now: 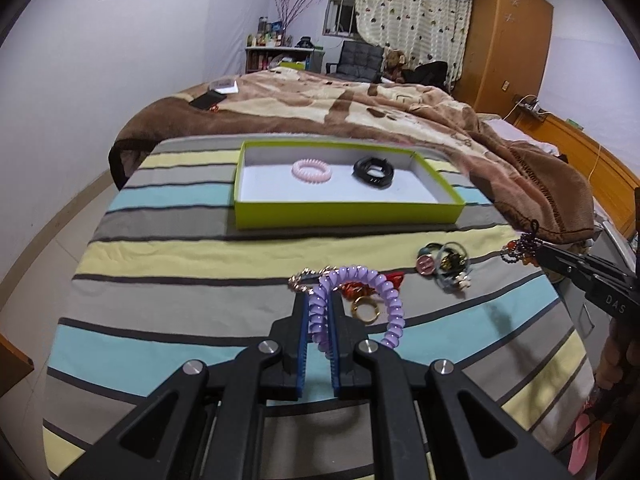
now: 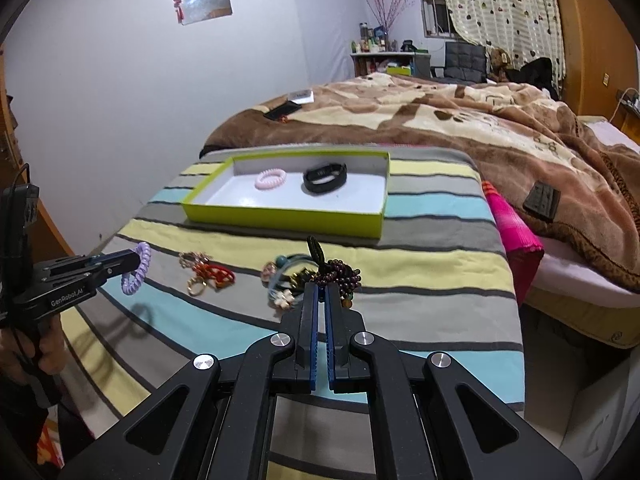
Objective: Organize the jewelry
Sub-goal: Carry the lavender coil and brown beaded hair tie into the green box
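A lime-green box (image 1: 344, 214) (image 2: 280, 216) holds a pink coil hair tie (image 1: 312, 169) (image 2: 271, 179) and a black band (image 1: 373, 171) (image 2: 325, 176). My left gripper (image 1: 319, 300) (image 2: 136, 259) is shut on a purple coil hair tie (image 1: 372, 280) (image 2: 138, 270) and holds it above the striped cloth. My right gripper (image 2: 321, 288) (image 1: 538, 250) is shut on a dark bead bracelet (image 2: 340, 274) (image 1: 520, 250). On the cloth lie a gold chain (image 1: 308, 278) (image 2: 194, 258), a gold ring (image 1: 366, 310) (image 2: 197, 288), a red piece (image 2: 216, 272) and a pile of hair ties (image 1: 450, 266) (image 2: 286, 284).
The striped cloth (image 1: 200, 264) covers a table against a bed with a brown blanket (image 1: 360, 108). A pink cloth (image 2: 516, 236) lies at the table's right edge. A black remote (image 2: 542, 200) lies on the blanket.
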A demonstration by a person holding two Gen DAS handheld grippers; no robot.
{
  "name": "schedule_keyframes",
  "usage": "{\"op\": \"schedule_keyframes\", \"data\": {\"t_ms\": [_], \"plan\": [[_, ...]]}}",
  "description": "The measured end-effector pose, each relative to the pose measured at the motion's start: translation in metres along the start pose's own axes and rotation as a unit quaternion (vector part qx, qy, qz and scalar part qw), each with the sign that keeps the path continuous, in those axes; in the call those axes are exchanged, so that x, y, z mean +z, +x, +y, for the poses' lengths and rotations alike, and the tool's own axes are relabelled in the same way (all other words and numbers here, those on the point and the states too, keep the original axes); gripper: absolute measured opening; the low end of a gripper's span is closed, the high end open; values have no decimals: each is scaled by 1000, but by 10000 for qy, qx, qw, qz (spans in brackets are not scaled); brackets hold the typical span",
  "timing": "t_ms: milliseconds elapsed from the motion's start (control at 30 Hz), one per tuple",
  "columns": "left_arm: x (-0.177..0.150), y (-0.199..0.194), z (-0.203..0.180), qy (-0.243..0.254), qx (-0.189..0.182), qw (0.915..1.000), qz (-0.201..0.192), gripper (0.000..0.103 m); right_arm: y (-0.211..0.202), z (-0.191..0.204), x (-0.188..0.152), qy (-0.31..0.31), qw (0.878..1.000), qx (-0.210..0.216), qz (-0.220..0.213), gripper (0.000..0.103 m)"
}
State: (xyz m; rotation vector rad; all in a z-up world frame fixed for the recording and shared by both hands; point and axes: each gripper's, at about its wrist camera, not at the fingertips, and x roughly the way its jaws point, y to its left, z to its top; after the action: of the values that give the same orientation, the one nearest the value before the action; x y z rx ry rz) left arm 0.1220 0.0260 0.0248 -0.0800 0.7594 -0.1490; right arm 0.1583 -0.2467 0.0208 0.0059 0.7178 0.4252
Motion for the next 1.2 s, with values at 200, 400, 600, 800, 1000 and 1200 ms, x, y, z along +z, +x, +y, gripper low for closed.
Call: {"op": "schedule_keyframes", "data": {"t_ms": [200,400,600,800,1000,1200], "plan": [[9,-5,-5,115,-11,9999,-97,9,-5,9,11,-50,9999,56,-137,3],[23,0,-7,229,20,9996,-141,9,1,15,25,-101,9997,82,-222,3],[44,10,-3,268,20,9994,-222,9,16,15,43,-107,9996,36,-258,3],[64,25,2,299,94,9992,-259,9,35,14,60,-119,9996,-13,-251,3],[85,48,8,331,188,9990,-243,9,61,7,77,-144,9997,-96,-170,3],[100,76,16,337,272,9990,-119,9,90,-3,90,-146,9996,-219,-41,3]]}}
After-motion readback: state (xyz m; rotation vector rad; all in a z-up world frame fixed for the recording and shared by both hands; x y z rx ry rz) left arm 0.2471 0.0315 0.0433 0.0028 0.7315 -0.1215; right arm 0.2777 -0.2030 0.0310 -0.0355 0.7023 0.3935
